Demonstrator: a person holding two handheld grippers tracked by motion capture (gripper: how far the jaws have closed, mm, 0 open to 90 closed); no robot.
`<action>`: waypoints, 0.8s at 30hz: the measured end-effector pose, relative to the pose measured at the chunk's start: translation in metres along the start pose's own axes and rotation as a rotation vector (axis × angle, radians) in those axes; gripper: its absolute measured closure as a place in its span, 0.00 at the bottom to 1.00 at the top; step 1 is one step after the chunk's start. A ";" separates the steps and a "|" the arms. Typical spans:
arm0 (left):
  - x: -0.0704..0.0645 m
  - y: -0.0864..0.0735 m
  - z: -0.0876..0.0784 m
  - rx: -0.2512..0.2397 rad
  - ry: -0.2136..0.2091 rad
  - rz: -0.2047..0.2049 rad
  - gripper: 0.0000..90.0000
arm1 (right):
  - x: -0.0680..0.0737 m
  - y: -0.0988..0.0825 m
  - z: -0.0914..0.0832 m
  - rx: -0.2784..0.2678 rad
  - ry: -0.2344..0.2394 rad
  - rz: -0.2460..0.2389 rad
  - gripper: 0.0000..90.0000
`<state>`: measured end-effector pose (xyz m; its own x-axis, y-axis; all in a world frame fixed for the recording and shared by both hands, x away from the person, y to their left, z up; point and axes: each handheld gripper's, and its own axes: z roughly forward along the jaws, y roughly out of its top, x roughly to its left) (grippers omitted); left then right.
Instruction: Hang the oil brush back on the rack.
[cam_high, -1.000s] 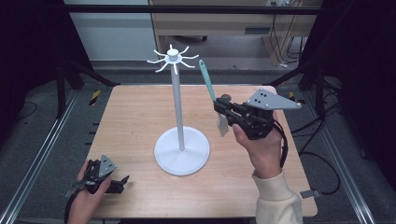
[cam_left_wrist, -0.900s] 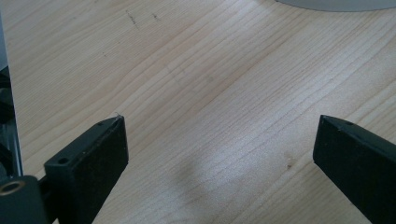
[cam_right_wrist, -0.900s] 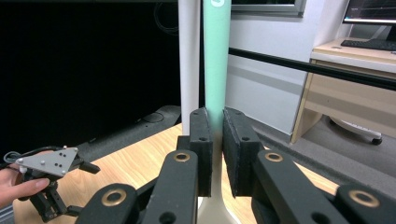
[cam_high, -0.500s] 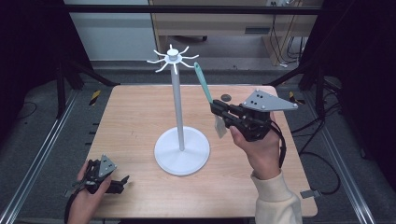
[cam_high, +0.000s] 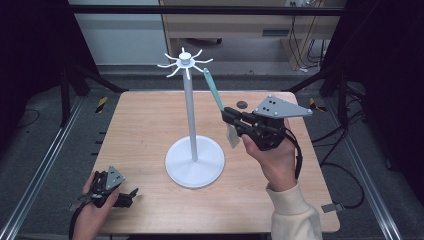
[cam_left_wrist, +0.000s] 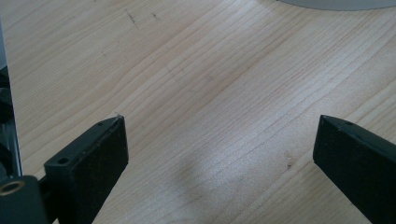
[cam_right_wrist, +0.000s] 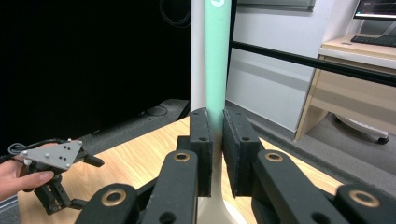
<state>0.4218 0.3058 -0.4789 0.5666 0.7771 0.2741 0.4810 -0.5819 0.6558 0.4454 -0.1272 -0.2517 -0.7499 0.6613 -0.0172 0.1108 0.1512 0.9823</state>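
Note:
A white stand (cam_high: 194, 125) with a round base and a ring of hooks (cam_high: 185, 61) on top rises from the middle of the wooden table (cam_high: 140, 125). My right gripper (cam_high: 231, 120) is to its right, above the table, shut on a utensil with a teal handle (cam_high: 214, 90) and a pale head (cam_high: 232, 135). The handle slants up towards the hooks and ends just below them. In the right gripper view the pads (cam_right_wrist: 201, 140) clamp the teal handle (cam_right_wrist: 217, 56). My left gripper (cam_high: 127, 196) rests at the table's front left, open, with bare wood between its jaws (cam_left_wrist: 219, 135).
A small dark round object (cam_high: 242, 104) lies on the table behind my right gripper. The stand's base (cam_left_wrist: 336, 3) is just beyond my left gripper. Metal rails run along both sides of the table, and a wooden desk (cam_high: 235, 25) stands at the back.
The top of the teal handle has leaned slightly left, closer to the hooks. The left gripper has not moved.

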 end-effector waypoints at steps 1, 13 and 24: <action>0.000 0.000 0.000 -0.001 0.001 0.000 0.03 | 0.000 0.000 0.000 0.000 0.000 0.000 0.92; 0.000 0.000 0.000 0.000 0.001 0.000 0.03 | 0.001 0.000 0.009 0.005 0.009 0.009 0.92; 0.000 0.000 0.000 0.002 0.001 0.000 0.03 | 0.002 -0.001 0.017 0.008 0.013 0.010 0.92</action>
<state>0.4218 0.3059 -0.4792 0.5658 0.7775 0.2747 0.4822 -0.5822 0.6546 0.4544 -0.1137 -0.2559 -0.7571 0.6533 -0.0047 0.1234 0.1501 0.9809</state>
